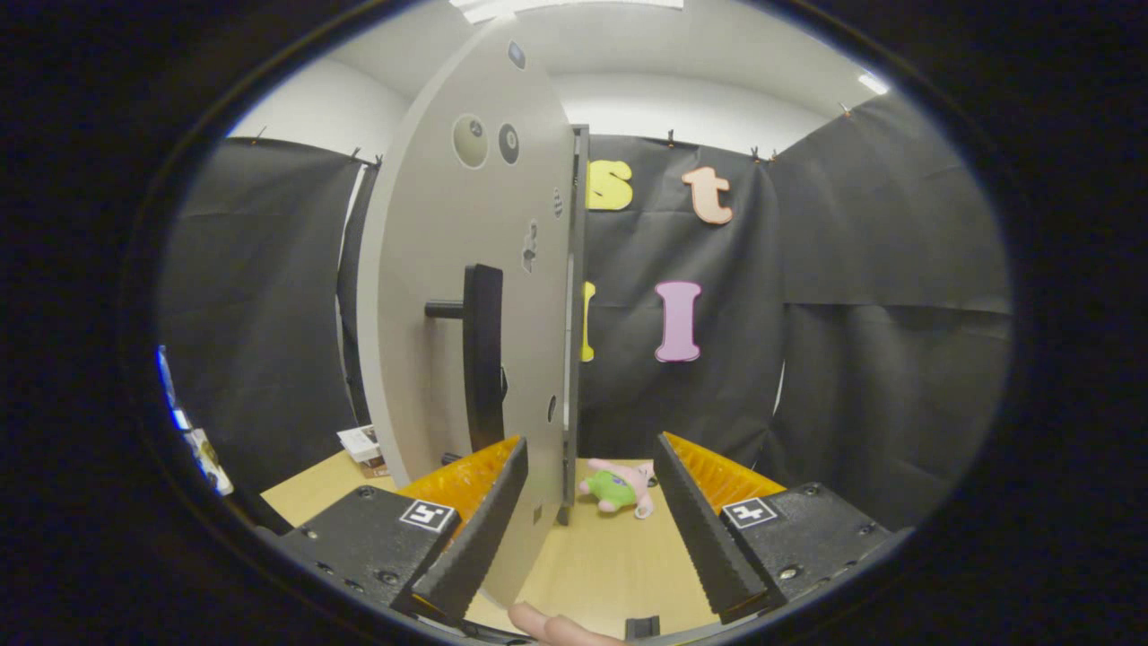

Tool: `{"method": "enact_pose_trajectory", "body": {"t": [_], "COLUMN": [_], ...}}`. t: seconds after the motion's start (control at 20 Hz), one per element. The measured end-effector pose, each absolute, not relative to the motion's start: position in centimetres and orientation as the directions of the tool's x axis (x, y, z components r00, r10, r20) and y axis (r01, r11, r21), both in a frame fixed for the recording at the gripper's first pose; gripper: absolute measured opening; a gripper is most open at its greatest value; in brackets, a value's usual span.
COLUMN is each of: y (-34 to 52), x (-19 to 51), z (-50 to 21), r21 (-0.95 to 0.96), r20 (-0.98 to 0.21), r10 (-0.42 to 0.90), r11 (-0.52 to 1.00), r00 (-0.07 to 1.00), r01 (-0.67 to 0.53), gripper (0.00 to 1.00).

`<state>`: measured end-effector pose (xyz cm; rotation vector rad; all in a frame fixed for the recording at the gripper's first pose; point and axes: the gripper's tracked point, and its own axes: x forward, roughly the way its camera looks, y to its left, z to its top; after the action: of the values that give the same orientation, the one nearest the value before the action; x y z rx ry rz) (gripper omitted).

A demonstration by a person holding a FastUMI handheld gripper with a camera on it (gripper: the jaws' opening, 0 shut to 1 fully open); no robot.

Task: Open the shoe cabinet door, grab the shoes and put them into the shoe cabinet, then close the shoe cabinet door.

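Gripper (589,489): two black fingers with orange backing, spread apart, nothing clamped between them. Each finger base carries a small square black-and-white marker tag; no readable writing on either.

Shoe cabinet door (466,269): pale grey panel, standing open and seen nearly edge-on, its lower edge reaching down between the fingers, close against the left finger (480,529). Whether finger and door touch cannot be told. Several round holes and small fittings show on its face; no legible label.

Door handle (482,354): black vertical bar on a short black post, on the door's face, just beyond the left finger.

Plush toy (619,489): small, pink and green, lying on the table beyond the fingers, just right of the door's edge.

Table (592,565): light wood top, carrying door and toy.

Small box (363,446): white with dark print too small to read, at the table's far left edge.

Fingertip (547,625): a person's, at the table's near edge, below the gap between the fingers.
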<state>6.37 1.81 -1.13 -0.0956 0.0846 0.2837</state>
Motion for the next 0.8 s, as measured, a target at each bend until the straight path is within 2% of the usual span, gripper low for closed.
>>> {"method": "enact_pose_trajectory", "body": {"t": [0.8], "y": [9.5], "x": [6.4], "z": [-1.7], "r21": [-0.091], "r20": [-0.087], "r10": [0.287], "r11": [0.951], "r00": [0.954], "r01": [-0.295], "gripper": [0.94]}}
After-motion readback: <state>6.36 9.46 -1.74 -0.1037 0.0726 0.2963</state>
